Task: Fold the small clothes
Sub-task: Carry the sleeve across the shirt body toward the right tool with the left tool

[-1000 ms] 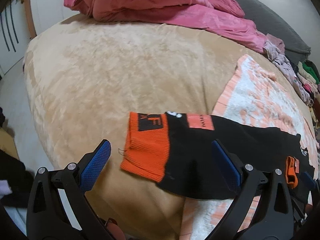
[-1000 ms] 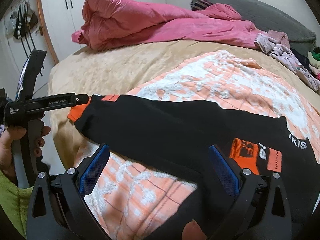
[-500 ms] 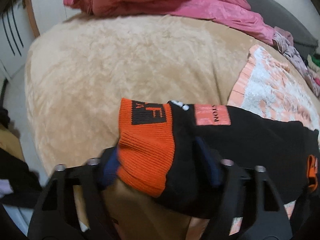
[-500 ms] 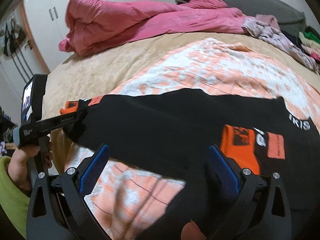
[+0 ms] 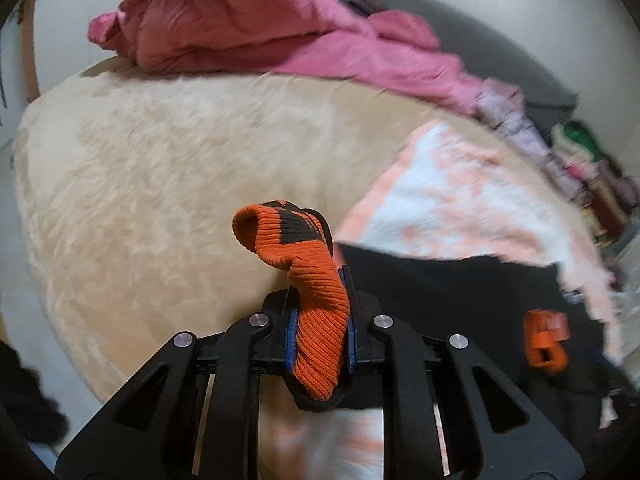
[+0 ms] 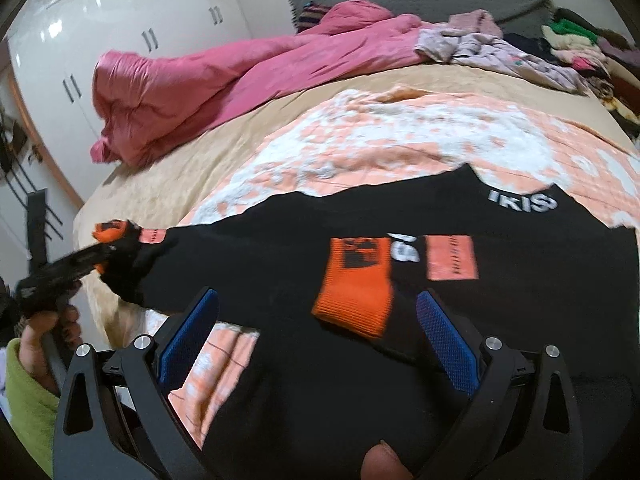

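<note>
The left gripper has just closed and now pinches one orange cuff at lower centre, probably to carry it across. The black garment lies on the bed. The right gripper hovers wide over the other cuff.

A black garment with white lettering and peach patches lies spread across the middle of the frame, one orange ribbed cuff flat at centre, the other orange cuff bunched and lifted at lower centre of the left view.
</note>
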A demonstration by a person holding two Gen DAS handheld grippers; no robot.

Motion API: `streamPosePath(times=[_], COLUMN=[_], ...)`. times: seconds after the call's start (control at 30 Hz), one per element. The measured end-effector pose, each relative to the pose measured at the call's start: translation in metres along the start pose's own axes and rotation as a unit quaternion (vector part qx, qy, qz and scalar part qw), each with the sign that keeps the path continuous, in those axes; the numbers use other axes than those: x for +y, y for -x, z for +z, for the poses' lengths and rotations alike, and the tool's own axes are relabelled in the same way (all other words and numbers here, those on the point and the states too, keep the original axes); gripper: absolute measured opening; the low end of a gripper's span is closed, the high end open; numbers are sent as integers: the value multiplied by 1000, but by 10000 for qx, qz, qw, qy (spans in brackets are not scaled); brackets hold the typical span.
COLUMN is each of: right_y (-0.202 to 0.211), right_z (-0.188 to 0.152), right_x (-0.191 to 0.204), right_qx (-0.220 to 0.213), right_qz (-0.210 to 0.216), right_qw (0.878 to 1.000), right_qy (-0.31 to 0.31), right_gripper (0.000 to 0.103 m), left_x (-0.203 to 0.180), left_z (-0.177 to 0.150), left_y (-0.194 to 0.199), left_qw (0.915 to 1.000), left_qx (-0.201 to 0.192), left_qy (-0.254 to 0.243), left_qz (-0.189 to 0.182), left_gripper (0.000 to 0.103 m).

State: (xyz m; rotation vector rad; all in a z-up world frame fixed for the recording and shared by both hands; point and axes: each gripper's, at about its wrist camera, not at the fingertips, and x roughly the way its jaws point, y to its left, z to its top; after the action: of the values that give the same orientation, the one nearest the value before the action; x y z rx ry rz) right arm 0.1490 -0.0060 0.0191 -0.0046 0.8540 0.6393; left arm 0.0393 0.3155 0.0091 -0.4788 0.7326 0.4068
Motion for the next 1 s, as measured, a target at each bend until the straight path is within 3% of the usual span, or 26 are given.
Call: streamPosePath(times=[0.33, 0.77, 1.0], right_y=[42, 86, 109], right_z=[-11, -25, -38], right_x=[-42, -96, -128], right_qx=[-281, -570, -729], right_qz=[-52, -339, -509], right_qw=[9987, 9927, 9872], right_qy=[-429, -1005, -1323], right_gripper=[99, 99, 99], left_x=[-87, -196, -244], left_z=[0, -25, -42], left_y=[57, 64, 54], left_qw=[9945, 9774, 9681], left_qx=[-386, -71, 177], left_qy=[-447, -1216, -1538], left_qz=[-868, -1727, -1970], left_gripper=[10, 10, 10])
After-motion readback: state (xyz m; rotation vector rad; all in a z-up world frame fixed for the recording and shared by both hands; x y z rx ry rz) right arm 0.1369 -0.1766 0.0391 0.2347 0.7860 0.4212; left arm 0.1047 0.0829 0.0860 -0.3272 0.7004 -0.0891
